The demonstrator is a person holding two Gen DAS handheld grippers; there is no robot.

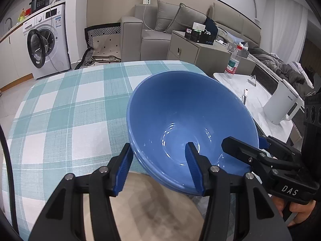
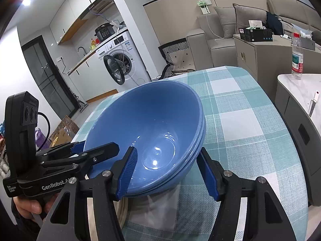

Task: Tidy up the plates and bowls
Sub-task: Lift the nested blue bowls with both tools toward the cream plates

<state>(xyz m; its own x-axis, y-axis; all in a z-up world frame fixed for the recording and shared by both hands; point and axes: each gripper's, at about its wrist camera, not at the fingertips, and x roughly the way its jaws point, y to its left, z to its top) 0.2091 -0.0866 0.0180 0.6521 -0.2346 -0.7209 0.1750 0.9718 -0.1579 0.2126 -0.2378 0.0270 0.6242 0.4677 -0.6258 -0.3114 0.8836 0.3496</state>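
Where the checked tablecloth (image 1: 66,108) fills the middle of both views, a stack of blue bowls (image 1: 180,116) sits tilted at frame centre over a beige plate (image 1: 156,210) in the lower part. Left gripper (image 1: 160,166) straddles the stack's near rim, one finger inside and one outside, and right gripper (image 2: 170,170) does likewise from the opposite side; whether the pads actually press the rim cannot be told
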